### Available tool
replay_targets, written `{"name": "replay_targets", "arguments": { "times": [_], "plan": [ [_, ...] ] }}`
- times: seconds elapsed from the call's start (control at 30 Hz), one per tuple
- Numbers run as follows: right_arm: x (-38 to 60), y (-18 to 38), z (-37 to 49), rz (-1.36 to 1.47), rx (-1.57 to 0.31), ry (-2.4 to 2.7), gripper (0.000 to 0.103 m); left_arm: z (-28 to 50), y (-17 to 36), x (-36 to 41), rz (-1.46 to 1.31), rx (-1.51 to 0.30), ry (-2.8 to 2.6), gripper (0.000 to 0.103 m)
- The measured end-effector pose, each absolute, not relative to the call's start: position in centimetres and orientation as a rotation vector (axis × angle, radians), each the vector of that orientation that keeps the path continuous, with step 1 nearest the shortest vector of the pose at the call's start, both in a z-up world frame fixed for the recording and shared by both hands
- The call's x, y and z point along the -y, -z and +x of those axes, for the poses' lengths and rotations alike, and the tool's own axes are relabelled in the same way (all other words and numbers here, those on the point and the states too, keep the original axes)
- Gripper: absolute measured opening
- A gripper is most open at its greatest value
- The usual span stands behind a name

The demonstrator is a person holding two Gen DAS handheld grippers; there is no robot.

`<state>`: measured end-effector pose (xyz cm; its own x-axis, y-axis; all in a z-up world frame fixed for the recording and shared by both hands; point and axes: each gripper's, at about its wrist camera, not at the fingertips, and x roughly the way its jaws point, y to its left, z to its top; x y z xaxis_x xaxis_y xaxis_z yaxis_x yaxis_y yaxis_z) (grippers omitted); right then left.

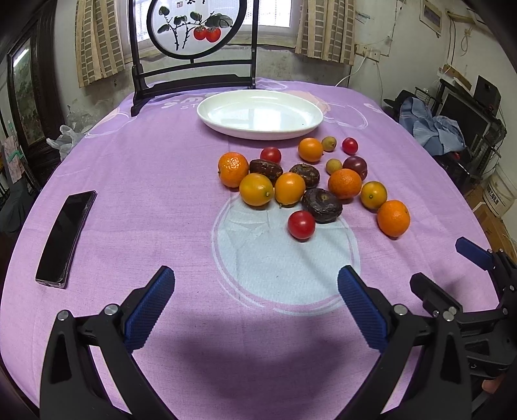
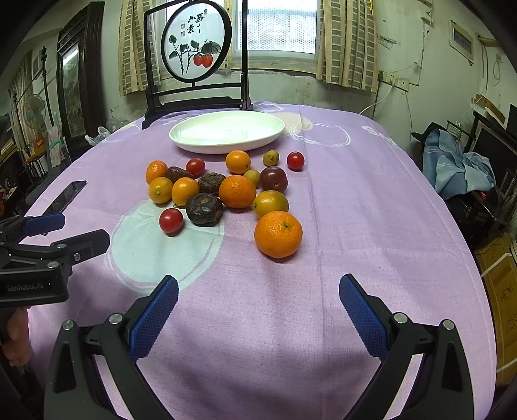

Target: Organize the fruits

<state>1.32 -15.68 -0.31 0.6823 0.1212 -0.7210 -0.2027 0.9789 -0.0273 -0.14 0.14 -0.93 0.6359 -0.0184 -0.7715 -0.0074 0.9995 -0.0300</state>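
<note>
Several fruits lie in a loose pile on the purple cloth: tangerines such as the nearest one (image 2: 278, 234) (image 1: 393, 217), cherry tomatoes (image 1: 301, 224) (image 2: 171, 220), dark brown wrinkled fruits (image 1: 322, 201) (image 2: 204, 208), small yellow-green ones (image 1: 328, 143) and a dark plum (image 2: 273, 178). An empty white oval plate (image 1: 258, 113) (image 2: 226, 131) sits behind the pile. My left gripper (image 1: 257, 281) is open and empty, near the table's front, short of the pile. My right gripper (image 2: 258, 287) is open and empty, just short of the nearest tangerine.
A black phone (image 1: 66, 237) (image 2: 64, 197) lies on the left of the cloth. A dark wooden stand with a round persimmon painting (image 1: 194, 29) (image 2: 195, 43) stands behind the plate. The right gripper's tip (image 1: 473, 253) shows at the left view's right edge.
</note>
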Motion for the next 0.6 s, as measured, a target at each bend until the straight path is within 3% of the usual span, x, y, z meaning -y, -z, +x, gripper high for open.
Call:
{"name": "replay_targets", "arguments": {
  "times": [0.6],
  "plan": [
    [16.01,0.44,1.41,-0.106,-0.810,-0.179,0.100,0.05,1.24,0.07,-0.031,-0.889,0.010,0.099]
  ]
}}
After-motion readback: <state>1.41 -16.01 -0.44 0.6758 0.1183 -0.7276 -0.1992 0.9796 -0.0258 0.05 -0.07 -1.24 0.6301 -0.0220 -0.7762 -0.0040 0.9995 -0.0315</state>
